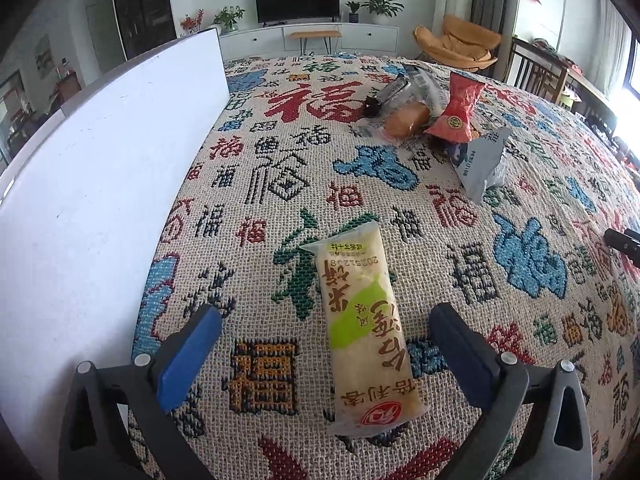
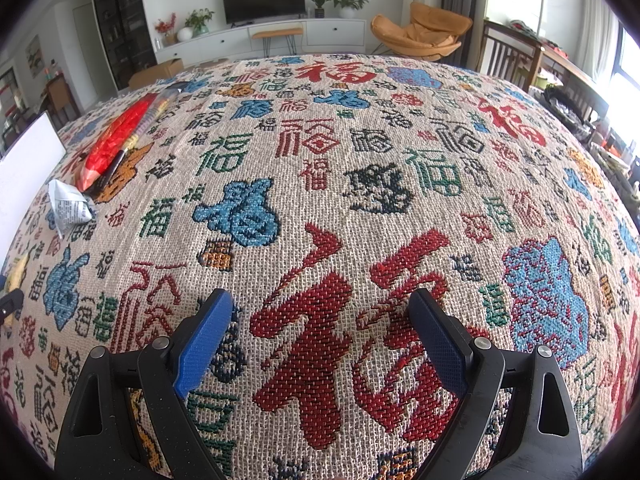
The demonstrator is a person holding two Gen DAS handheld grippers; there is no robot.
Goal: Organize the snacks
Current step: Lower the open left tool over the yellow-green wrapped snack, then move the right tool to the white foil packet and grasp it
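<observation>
A long pale-yellow and green snack pack (image 1: 360,328) lies flat on the patterned tablecloth (image 1: 260,184). It sits between the fingers of my left gripper (image 1: 326,312), which is open, its blue pads clear of the pack on both sides. Farther back is a small pile: a red packet (image 1: 456,108), a bun in clear wrap (image 1: 404,120) and a grey-white packet (image 1: 480,164). My right gripper (image 2: 320,300) hangs open over bare cloth (image 2: 360,160) with nothing between its fingers. Its view shows the red packet (image 2: 120,136) and the grey packet (image 2: 68,204) at the far left.
A tall white board (image 1: 100,160) stands along the left side of the table, also visible as the white board (image 2: 28,156) in the right wrist view. Beyond the table are a TV cabinet (image 1: 312,36), an orange chair (image 1: 460,44) and wooden chairs (image 1: 536,72).
</observation>
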